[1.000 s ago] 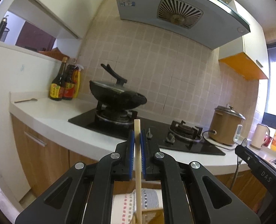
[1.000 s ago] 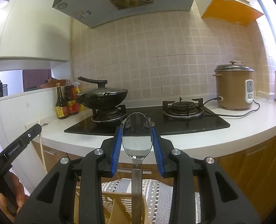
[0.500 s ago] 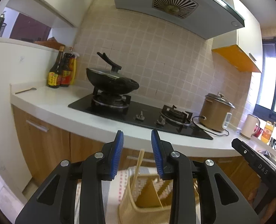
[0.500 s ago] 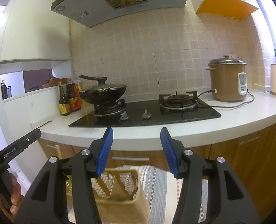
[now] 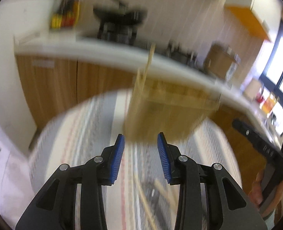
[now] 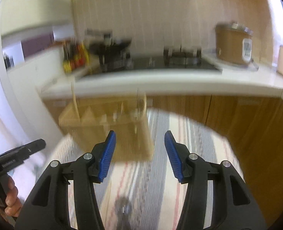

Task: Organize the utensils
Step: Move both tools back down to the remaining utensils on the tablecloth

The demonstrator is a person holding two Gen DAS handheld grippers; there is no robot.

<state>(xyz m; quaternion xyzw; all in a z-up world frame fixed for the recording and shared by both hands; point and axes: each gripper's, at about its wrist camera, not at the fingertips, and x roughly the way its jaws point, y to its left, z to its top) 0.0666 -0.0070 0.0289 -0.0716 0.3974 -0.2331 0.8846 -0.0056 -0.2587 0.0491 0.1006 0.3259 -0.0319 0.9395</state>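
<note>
Utensil basket [image 5: 166, 115] lies beyond the empty, opening left tool [image 5: 141, 157].

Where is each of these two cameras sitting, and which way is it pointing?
Left wrist: rides the left gripper, looking down past its opening, empty jaws at the utensil basket on the striped cloth; the right gripper shows at right.
Right wrist: rides the right gripper, jaws open and empty, facing the same basket; the left gripper and hand show at left.
Shared: basket, cloth, counter.

A round bench [image 5: 80, 134] with a striped cloth [image 6: 189, 138] carries a tan basket [image 6: 103, 126]; blurred utensils [image 5: 160, 189] lie near.
</note>
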